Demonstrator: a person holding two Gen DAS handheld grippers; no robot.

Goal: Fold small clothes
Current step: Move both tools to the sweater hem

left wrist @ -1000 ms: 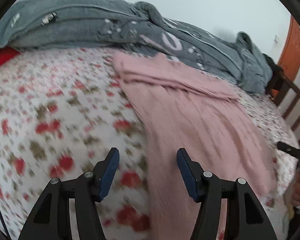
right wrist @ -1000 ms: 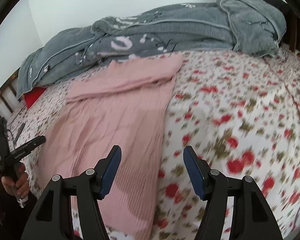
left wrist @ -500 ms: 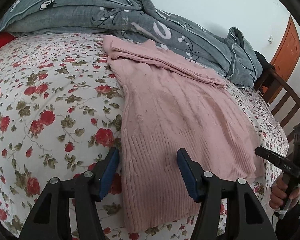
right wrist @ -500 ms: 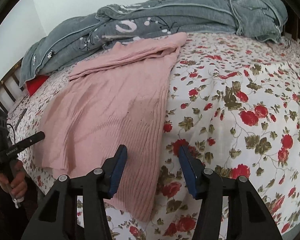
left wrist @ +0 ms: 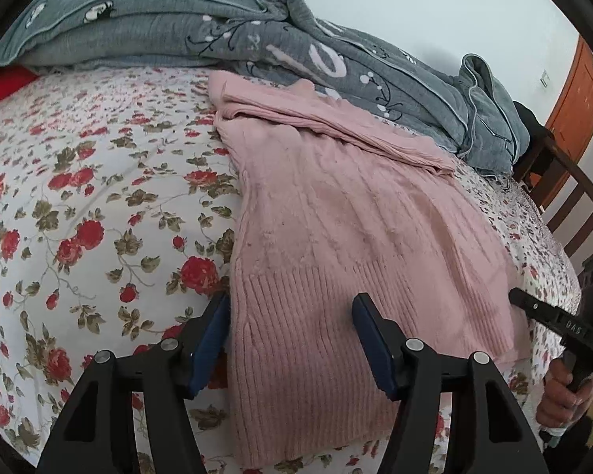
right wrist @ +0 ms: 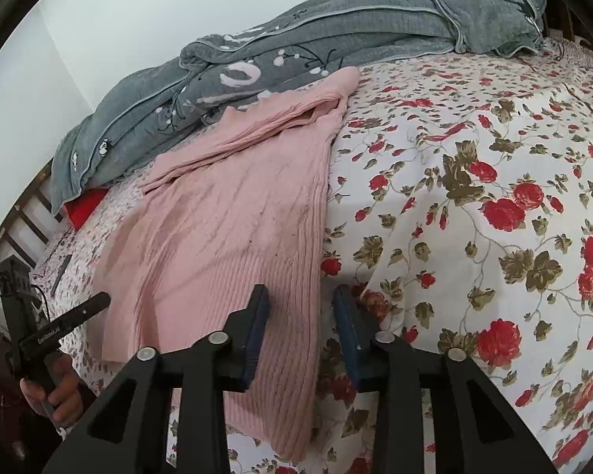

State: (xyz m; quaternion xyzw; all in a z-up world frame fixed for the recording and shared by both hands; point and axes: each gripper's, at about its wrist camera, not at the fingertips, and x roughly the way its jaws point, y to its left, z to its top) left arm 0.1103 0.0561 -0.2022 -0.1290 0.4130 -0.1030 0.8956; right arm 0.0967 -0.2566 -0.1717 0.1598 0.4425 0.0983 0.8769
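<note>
Both grippers have come down toward the near hem of the one pink sweater [left wrist: 348,237] since half a second ago, and the right pair of fingers has narrowed. One sweater lies flat on the floral bedsheet [left wrist: 99,205], its ribbed hem at the near edge of the bed and its folded-over sleeves at the far end, touching the grey quilt [left wrist: 225,35]. The left gripper [left wrist: 292,339] is wide open and holds nothing; its two blue pads straddle the hem's left corner, the left pad just beside the sweater's left edge over the sheet, the right pad over the knit. The right gripper [right wrist: 301,330] is partly open, empty too, with its two pads set either side of the sweater's right edge: one over the ribbing, one over the sheet. Whether any pad touches the cloth cannot be told. One grey quilt is heaped along the far side of the bed, with one red pillow [right wrist: 84,209] showing beneath its end. A wooden bed frame [left wrist: 573,205] with slats stands at the right in the left view, and an orange door [left wrist: 577,94] beyond it.
</note>
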